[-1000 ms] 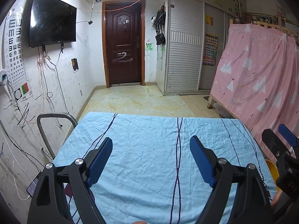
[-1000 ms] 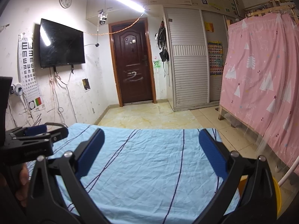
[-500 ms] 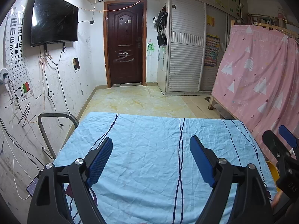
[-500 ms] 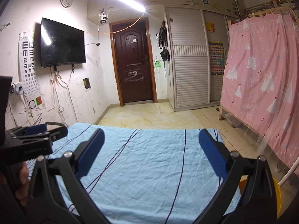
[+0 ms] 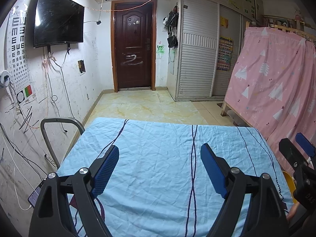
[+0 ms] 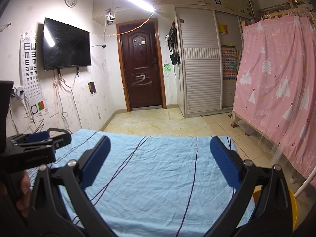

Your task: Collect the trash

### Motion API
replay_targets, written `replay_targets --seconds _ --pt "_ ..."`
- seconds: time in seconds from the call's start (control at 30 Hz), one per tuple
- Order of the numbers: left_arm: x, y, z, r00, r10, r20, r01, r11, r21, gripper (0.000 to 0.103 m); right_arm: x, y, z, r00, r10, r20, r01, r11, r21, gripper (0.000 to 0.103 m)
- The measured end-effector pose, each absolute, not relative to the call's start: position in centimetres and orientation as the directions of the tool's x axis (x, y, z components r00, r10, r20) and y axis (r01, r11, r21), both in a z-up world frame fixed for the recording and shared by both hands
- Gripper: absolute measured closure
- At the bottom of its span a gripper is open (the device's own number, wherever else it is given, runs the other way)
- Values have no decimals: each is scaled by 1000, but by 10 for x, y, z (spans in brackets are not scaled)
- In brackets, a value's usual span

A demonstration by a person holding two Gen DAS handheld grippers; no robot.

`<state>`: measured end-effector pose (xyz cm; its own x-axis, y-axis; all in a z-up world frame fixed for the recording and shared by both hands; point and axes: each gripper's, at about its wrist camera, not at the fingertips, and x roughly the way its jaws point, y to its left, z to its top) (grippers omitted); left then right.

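Door (image 5: pixel 133 47) beyond table (image 5: pixel 158 158) — television (image 5: pixel 57 17) left

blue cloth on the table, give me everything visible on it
The cloth is light blue, thin, cotton-like fabric, creased all over, with paired dark wavy lines running front to back. It lies flat, covering the whole top, its far edge draping over. Nothing visible rests on it; both open grippers hang above its near end.

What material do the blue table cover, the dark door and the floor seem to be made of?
Blue table cover: likely thin woven cotton, matte; it shows fine creases.
Dark door: probably wood or wood-look with a semi-gloss finish; raised panels, brown frame. It could also be metal.
Floor: glazed tile with marble veining; grout lines visible.
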<state>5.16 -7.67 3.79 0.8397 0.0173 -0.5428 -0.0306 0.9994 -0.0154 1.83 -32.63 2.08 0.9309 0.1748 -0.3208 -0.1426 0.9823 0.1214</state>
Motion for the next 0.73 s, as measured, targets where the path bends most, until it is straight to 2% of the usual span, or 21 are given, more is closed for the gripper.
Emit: replay_targets --seconds 0.73 --pt "55 -65 32 833 43 -551 -62 998 -15 27 28 -310 16 923 185 -337 -158 982 106 6"
